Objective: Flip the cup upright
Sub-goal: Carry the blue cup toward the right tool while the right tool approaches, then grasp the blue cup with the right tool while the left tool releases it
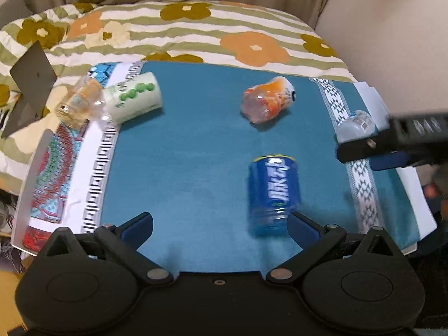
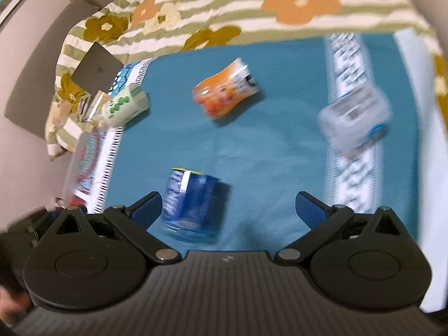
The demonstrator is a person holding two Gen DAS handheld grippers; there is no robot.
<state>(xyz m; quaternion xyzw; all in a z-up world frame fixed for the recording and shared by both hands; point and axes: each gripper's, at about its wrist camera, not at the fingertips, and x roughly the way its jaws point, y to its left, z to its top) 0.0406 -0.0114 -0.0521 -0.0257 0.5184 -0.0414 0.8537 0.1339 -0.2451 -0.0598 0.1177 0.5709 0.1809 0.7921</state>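
Several cups lie on a teal cloth (image 1: 196, 145). A blue cup (image 1: 274, 193) (image 2: 193, 204) lies on its side close in front of both grippers. An orange clear cup (image 1: 267, 99) (image 2: 225, 92) lies tipped farther back. A white cup with green dots (image 1: 134, 98) (image 2: 124, 106) lies at the left edge. A clear cup with a label (image 1: 354, 126) (image 2: 355, 117) lies at the right. My left gripper (image 1: 219, 228) is open and empty, its right finger beside the blue cup. My right gripper (image 2: 228, 210) (image 1: 364, 151) is open and empty.
A clear bottle (image 1: 78, 103) lies left of the green-dot cup. A grey card (image 1: 30, 84) (image 2: 96, 68) stands at the far left. The cloth lies on a board on a flowered quilt (image 1: 252, 44) (image 2: 299, 2). Patterned bands (image 1: 361, 184) run along the cloth's sides.
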